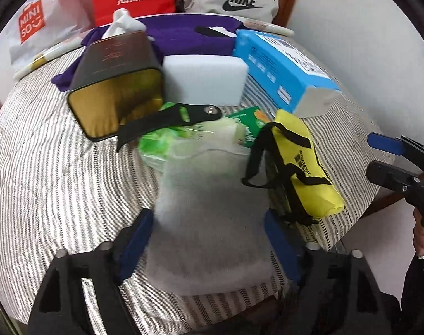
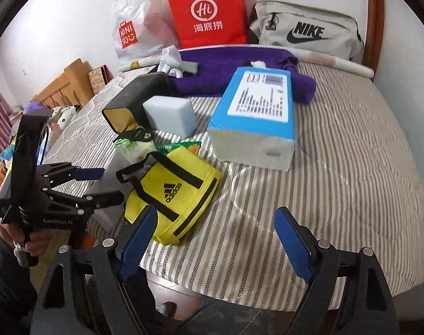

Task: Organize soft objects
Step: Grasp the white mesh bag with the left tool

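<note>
The striped bed [image 2: 337,145] carries the clutter, grouped near its front edge within reach. The grey cloth [image 1: 212,217] lies flat between the left gripper [image 1: 209,240] pads, jaws released, untouched. The right gripper [image 2: 214,240] hangs released, empty, beside the yellow pouch [image 2: 175,192].

Even, soft indoor light; shadows are faint and short. Both fisheye views bow straight lines and darken into black corners. In the left wrist view a grey cloth [image 1: 212,223] between the claw's fingers is smeared by blur. The dark box [image 1: 115,83] shows a gold sheen. The right wrist view is sharper.
</note>
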Available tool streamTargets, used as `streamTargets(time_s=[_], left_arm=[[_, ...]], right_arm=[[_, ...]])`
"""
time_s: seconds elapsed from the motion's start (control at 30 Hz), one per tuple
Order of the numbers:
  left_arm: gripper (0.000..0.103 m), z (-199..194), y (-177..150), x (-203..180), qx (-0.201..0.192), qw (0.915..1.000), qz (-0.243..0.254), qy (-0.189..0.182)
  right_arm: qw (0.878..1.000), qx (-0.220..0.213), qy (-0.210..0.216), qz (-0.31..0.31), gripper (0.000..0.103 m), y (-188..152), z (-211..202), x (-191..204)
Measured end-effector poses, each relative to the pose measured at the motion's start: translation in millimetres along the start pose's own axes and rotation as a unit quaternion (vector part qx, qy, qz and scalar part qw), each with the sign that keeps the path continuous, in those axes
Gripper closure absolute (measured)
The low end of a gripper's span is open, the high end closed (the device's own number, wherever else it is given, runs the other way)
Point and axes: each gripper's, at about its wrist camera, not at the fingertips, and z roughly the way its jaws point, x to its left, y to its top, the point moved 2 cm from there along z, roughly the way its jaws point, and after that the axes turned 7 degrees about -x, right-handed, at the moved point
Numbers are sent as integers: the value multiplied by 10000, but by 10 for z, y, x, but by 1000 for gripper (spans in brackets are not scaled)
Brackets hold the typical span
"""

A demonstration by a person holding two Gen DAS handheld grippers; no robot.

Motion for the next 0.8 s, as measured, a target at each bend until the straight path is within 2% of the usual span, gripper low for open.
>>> streamTargets(time_s=[0.07,0.23,0.3,0.37,0.43,0.47,0.53,0.57,0.6,0.73,0.8], left_arm=[[11,38,10,-61,31,9999,57,85],[10,119,6,-193,-63,9970,334,691],[13,103,-8,-179,-156,9971,256,703],[23,48,-34,-150,-291,9964,199,770],[50,-36,-72,-74,-416,9953,55,877],[55,-69,-91,-24,-460,9947,1,919],[73,-134,-126,68,-508,9947,-91,888],[78,-156,-137,112,-507,9947,-117,891],[82,-179,-152,167,-495,9946,-174,900],[84,-244,-213,359,-526,9926,-354,1033],[84,-215,-194,409,-546,9928,-434,974]], right_arm=[[10000,9,27,-15,17,-13,16,15],[10000,20,79,8,17,-14,60,30],[9999,50,85,57,17,-25,77,14],[9999,75,88,92,17,-30,90,-4],[9998,82,106,151,17,-33,98,-9],[9997,86,135,174,17,-32,107,1],[9997,103,185,155,17,-29,137,37],[9997,121,197,106,17,-23,160,65],[9997,130,206,69,17,-15,179,90],[9993,230,278,81,17,9,281,162],[9989,303,289,204,17,22,354,181]])
